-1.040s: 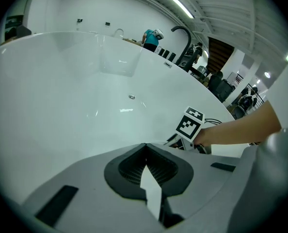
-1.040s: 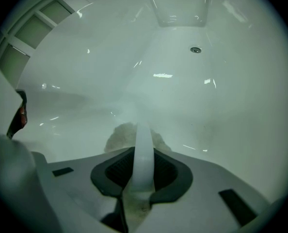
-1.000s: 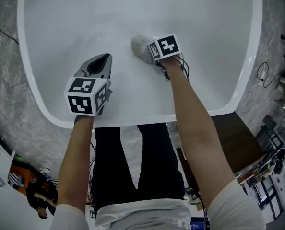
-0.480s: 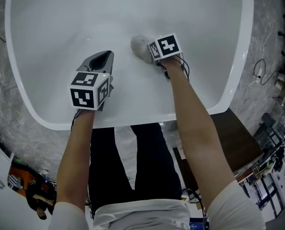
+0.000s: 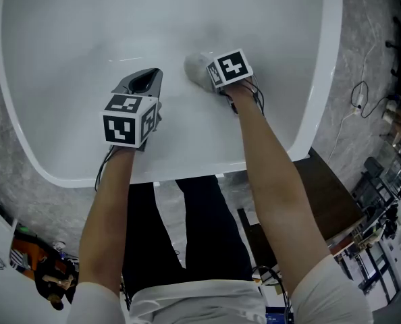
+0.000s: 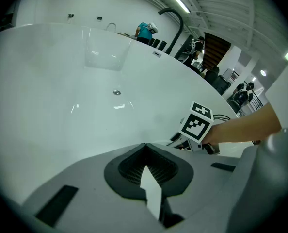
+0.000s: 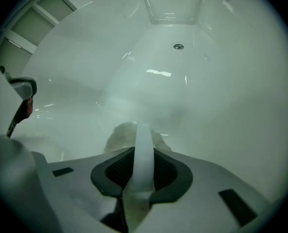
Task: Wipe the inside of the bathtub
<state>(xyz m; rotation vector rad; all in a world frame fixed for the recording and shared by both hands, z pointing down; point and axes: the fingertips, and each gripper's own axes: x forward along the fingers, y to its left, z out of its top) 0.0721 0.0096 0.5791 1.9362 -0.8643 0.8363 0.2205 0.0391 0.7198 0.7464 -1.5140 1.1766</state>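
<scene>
- Overhead, a person leans over the near end of a white bathtub (image 5: 187, 169), both forearms reaching down inside it with a two-jaw gripper in each hand.
- The right gripper (image 7: 143, 147) has its jaws closed on a pale, fluffy cloth (image 5: 195, 66), which bulges out past the tips and lies against the tub's sloping inner wall (a pale strip also runs down between the jaws).
- The left gripper (image 5: 145, 81) hovers just beside the right one, to its left; its jaws meet at the tips with nothing held between them.
- Each gripper carries a marker cube: the left one's (image 5: 127, 127) shows nearest the head camera, and the right one's (image 6: 198, 123) also shows from the left gripper view, on the end of a bare forearm (image 5: 275, 174).
- A small round drain (image 7: 178, 46) sits on the tub floor, well away from the cloth, toward the far end.
- Beyond the far rim a dark curved faucet (image 6: 175, 21) rises, and grey marbled floor (image 5: 11, 181) surrounds the tub.
</scene>
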